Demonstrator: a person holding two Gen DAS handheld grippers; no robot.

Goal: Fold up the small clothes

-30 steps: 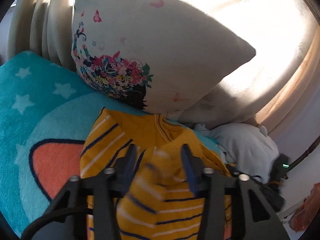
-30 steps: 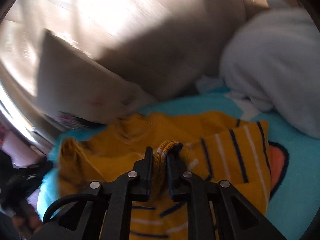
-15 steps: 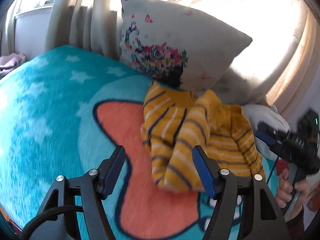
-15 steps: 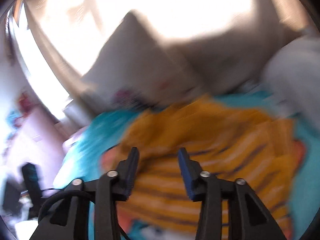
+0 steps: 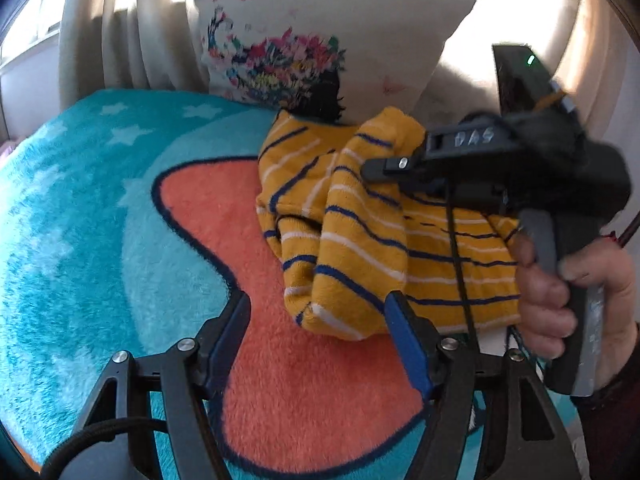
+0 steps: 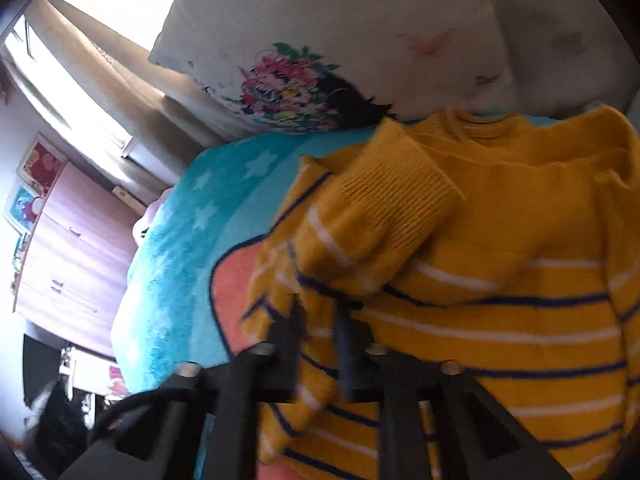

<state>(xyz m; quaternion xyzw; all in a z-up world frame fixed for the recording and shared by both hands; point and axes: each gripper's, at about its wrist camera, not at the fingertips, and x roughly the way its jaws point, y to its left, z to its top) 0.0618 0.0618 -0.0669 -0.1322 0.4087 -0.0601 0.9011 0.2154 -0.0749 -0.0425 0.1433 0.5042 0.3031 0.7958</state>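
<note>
On the blue blanket (image 5: 80, 240) by the pillow (image 5: 328, 40), my yellow striped sweater (image 5: 360, 248) (half folded), my left gripper (image 5: 320, 332) wide, nothing in it, my right gripper (image 6: 320, 320) pinching its sleeve.

A bed covered by a fluffy teal blanket (image 5: 80, 240) with white stars and a big coral patch (image 5: 300, 380) outlined in dark blue carries everything. A yellow striped sweater (image 5: 360, 248) lies bunched on the coral patch and the teal beside it. A white floral pillow (image 5: 320, 40) stands at the blanket's far edge, touching the sweater.
</note>
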